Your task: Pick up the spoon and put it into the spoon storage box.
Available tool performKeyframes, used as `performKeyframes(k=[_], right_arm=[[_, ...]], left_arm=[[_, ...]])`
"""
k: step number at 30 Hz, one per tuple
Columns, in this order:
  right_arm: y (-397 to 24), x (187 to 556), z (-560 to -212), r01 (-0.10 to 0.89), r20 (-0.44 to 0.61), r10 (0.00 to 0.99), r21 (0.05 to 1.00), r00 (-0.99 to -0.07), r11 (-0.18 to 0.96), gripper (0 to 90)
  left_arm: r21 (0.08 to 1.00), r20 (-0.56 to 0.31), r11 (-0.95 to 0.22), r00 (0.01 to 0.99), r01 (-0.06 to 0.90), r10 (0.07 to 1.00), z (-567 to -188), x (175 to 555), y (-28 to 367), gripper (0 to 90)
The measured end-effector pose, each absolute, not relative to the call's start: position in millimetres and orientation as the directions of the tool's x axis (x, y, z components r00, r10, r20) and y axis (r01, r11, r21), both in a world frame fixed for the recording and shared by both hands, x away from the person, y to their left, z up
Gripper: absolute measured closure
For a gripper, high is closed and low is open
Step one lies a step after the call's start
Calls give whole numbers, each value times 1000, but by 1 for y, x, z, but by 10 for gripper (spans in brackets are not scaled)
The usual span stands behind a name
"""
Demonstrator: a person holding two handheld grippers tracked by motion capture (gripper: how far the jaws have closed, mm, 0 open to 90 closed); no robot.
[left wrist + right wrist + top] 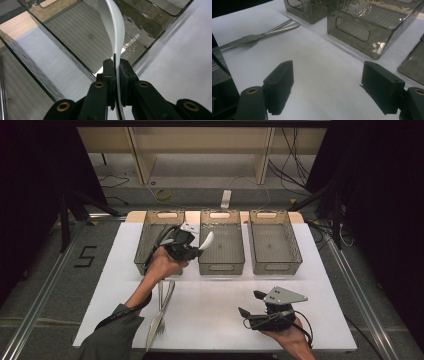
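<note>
The left claw (196, 251) is clenched on a white plastic utensil (206, 240), its jaws pinching the thin handle, held above the gap between the left bin (150, 227) and middle bin (221, 257). The right claw (251, 303) stands released, jaws wide, low over the table (210, 315). Metal cutlery (161, 312) lies near the table's front edge.

Left tongs (192, 251) clamped, right tongs (250, 304) agape

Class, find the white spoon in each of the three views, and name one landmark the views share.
High view: white spoon left of centre, over the bins.
Left gripper view: centre, clamped between the jaws.
Right gripper view: not in it.
Shared landmark: the middle bin.
</note>
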State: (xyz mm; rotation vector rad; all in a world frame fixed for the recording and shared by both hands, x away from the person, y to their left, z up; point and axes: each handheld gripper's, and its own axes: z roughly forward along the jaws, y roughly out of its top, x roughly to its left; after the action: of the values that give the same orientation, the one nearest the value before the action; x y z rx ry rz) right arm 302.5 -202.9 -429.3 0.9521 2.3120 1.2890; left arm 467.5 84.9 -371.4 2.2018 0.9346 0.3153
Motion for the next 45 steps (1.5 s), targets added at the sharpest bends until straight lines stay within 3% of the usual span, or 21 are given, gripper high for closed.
performKeyframes(k=[45], right_arm=[[-203, 302, -429, 394, 41, 681, 840, -731, 373, 268]], left_arm=[[680, -77, -432, 644, 593, 762, -397, 524, 39, 840]])
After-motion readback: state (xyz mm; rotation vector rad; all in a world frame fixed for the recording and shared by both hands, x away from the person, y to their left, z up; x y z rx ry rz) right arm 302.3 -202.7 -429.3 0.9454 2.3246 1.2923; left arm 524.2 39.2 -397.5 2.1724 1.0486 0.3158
